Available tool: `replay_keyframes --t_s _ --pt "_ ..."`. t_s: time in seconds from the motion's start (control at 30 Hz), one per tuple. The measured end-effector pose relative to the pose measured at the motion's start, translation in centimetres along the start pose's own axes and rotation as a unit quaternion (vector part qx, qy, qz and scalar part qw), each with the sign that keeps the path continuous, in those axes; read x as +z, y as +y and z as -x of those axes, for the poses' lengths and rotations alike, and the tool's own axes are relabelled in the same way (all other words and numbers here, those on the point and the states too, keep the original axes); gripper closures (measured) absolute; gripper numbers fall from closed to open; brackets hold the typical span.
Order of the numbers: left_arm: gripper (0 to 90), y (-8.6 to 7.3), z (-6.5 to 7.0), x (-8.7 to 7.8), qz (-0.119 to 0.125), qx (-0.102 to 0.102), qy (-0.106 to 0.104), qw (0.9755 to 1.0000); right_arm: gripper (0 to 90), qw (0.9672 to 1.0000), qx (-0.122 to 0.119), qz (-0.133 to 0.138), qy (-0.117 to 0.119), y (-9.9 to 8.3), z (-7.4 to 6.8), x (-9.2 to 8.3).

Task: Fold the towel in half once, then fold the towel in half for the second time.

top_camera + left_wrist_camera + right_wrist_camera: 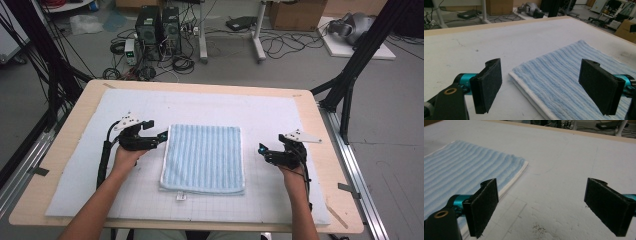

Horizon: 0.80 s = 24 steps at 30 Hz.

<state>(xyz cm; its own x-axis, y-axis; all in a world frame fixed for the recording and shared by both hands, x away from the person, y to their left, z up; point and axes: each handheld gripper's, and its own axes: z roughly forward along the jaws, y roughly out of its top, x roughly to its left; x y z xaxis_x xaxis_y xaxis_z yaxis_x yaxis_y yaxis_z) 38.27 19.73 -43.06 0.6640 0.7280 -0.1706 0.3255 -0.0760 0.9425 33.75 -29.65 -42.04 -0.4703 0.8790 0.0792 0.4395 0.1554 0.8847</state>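
Note:
A folded blue-and-white striped towel point(203, 159) lies flat in the middle of the white mat point(200, 105). My left gripper point(161, 136) hovers at the towel's left edge, jaws wide apart with nothing between them; in the left gripper view its point point(541, 85) sits over the towel's point(564, 82) white-hemmed edge. My right gripper point(263, 151) stands a short way off the towel's right edge, open and empty. In the right gripper view, that gripper point(544, 207) is over bare mat, with the towel point(466, 175) off to its left.
The mat covers a light wooden table point(75, 115) with black frame posts point(360, 55) at the back corners. Beyond the far edge, on the floor, are computer towers point(157, 27), cables and cardboard boxes point(295, 15). A small white tag point(181, 197) pokes out of the towel's near edge.

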Motion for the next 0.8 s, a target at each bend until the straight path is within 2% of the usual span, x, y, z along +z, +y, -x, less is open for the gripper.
replay_keyframes --t_s 0.37,0.63,0.8 --pt "19.8 -0.06 -0.44 -0.13 0.002 -0.008 0.013 0.9999 11.2 0.9999 -0.004 -0.012 0.0 -0.12 -0.23 0.34" --pt "21.0 -0.28 -0.57 0.04 -0.011 -0.012 0.008 0.9998 11.2 0.9998 0.003 -0.018 -0.001 -0.22 -0.07 0.51" --pt "22.8 -0.45 -0.8 0.63 -0.016 -0.009 0.017 0.9997 11.2 0.9998 0.004 -0.02 0.003 -0.25 -0.16 0.67"
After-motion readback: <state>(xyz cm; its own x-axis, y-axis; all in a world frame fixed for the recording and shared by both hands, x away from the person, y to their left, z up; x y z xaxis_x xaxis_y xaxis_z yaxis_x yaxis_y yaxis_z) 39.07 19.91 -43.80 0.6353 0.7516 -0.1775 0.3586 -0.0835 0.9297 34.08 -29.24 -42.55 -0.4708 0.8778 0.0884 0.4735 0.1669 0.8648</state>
